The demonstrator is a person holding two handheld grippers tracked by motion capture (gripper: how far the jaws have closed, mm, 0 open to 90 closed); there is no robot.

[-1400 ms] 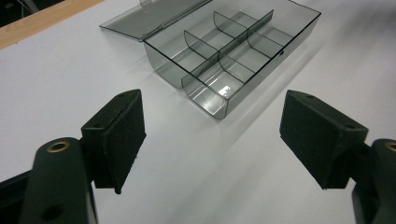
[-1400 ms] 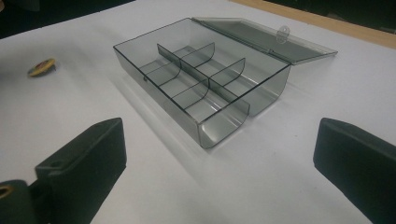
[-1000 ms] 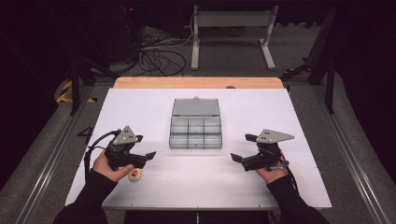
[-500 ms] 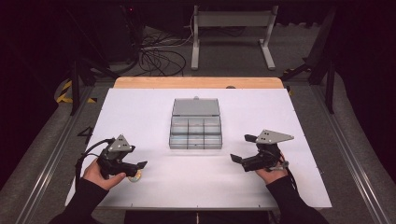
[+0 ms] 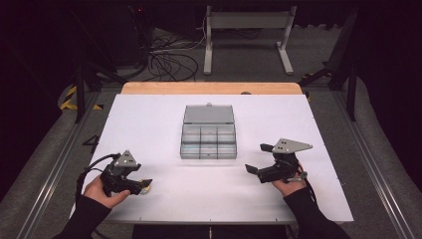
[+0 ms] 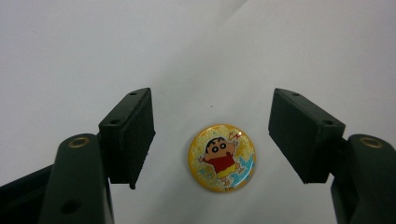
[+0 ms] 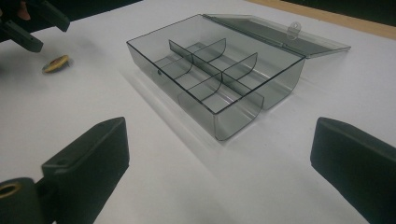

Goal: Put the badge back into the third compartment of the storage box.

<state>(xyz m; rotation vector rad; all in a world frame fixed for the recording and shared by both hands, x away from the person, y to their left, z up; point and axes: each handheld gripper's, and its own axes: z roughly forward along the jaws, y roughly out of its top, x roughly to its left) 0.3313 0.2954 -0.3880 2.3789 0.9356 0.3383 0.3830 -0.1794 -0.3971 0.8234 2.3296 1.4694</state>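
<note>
The left gripper (image 6: 212, 135), jaws spread and just now narrowing, straddles a cartoon badge (image 6: 222, 157) lying flat on the white table (image 5: 164, 119) (nothing pinched yet). Lowering squarely should catch its thin rim. The right gripper (image 7: 219, 154) waits open near the divided box (image 7: 219, 74).

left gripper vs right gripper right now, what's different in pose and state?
The left gripper sits over a round cartoon badge, which lies between its jaws with gaps on both sides; the right gripper has bare white table between its jaws. The left gripper's jaws have just been closing; the right gripper's stand wide. The left gripper is at the table's near left edge; the right gripper faces the open clear box. Both are open, holding nothing.
</note>
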